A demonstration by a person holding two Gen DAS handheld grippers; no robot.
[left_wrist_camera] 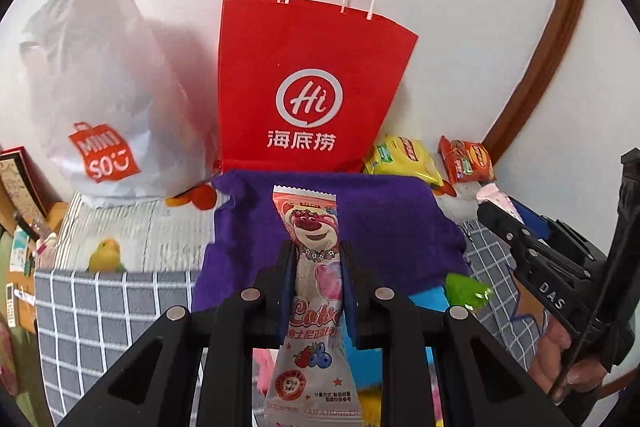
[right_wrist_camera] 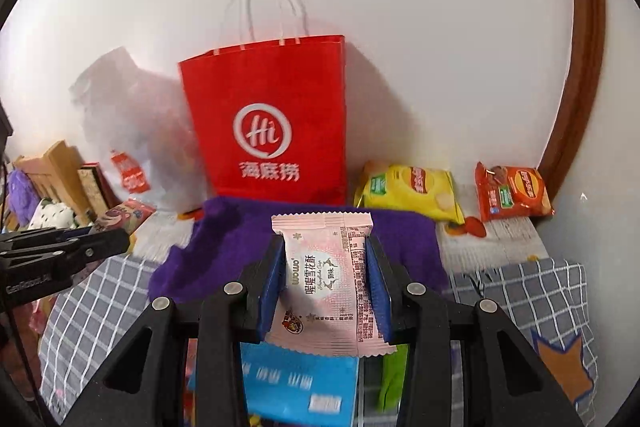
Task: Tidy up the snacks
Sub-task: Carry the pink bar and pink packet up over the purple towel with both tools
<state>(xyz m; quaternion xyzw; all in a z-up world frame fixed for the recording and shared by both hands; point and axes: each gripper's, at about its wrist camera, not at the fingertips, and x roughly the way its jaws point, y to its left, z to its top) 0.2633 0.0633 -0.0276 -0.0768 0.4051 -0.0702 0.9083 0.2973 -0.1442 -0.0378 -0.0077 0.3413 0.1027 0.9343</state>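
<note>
My left gripper (left_wrist_camera: 318,259) is shut on a long pink bear-print snack packet (left_wrist_camera: 314,227), held upright above a purple cloth (left_wrist_camera: 384,219). My right gripper (right_wrist_camera: 326,263) is shut on a flat pink snowflake-pastry packet (right_wrist_camera: 328,267), also over the purple cloth (right_wrist_camera: 224,239). A red paper bag (left_wrist_camera: 312,83) with white handles stands against the wall just behind the cloth; it shows in the right wrist view too as the red paper bag (right_wrist_camera: 272,115). Each view catches the other gripper at its edge: the right gripper (left_wrist_camera: 500,205) and the left gripper (right_wrist_camera: 116,231).
A white plastic shopping bag (left_wrist_camera: 104,99) sits left of the red bag. A yellow chip bag (right_wrist_camera: 412,191) and an orange chip bag (right_wrist_camera: 512,195) lie at the right by the wall. Blue (right_wrist_camera: 296,383) and green (left_wrist_camera: 466,291) packets lie below on a checked bedspread (left_wrist_camera: 100,311). A brown curved frame (right_wrist_camera: 576,75) rises at right.
</note>
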